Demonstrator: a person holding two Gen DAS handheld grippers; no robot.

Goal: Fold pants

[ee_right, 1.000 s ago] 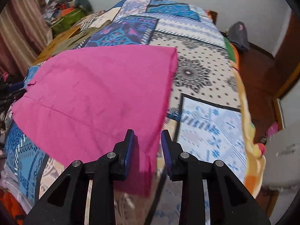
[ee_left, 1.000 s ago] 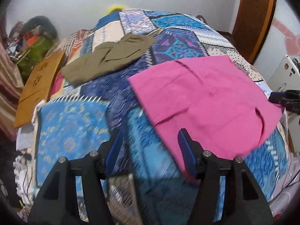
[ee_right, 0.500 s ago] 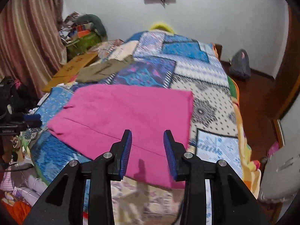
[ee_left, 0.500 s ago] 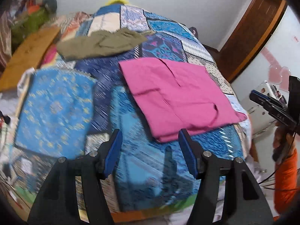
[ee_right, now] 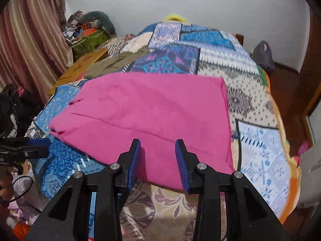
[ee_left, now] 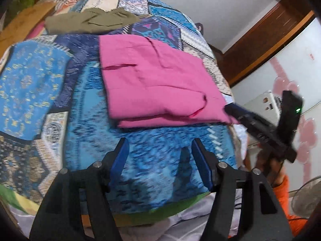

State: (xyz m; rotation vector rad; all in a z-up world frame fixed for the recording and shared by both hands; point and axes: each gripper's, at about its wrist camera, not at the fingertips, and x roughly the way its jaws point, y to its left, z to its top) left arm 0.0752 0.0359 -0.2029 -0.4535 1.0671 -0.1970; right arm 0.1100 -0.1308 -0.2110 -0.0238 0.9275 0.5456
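The pink pants [ee_left: 156, 84] lie folded into a flat rectangle on the patchwork bedspread [ee_left: 36, 80]; they also show in the right wrist view [ee_right: 152, 112]. My left gripper [ee_left: 159, 154] is open and empty, held back from the pants' near edge over the blue quilt. My right gripper [ee_right: 157, 156] is open and empty, just above the near edge of the pants without gripping them. The right gripper also shows at the right of the left wrist view [ee_left: 260, 124], beside the pants' corner.
Folded olive pants [ee_left: 90, 21] lie farther up the bed. A brown cardboard board [ee_right: 84, 66] and a clutter pile [ee_right: 90, 32] sit by the curtain at left. A wooden door frame [ee_left: 260, 40] and a white appliance [ee_left: 268, 102] stand on the right.
My right gripper let go of the pants' edge, opened and drew back. My left gripper pulled back from the bed. The pink pants now lie flat and folded.
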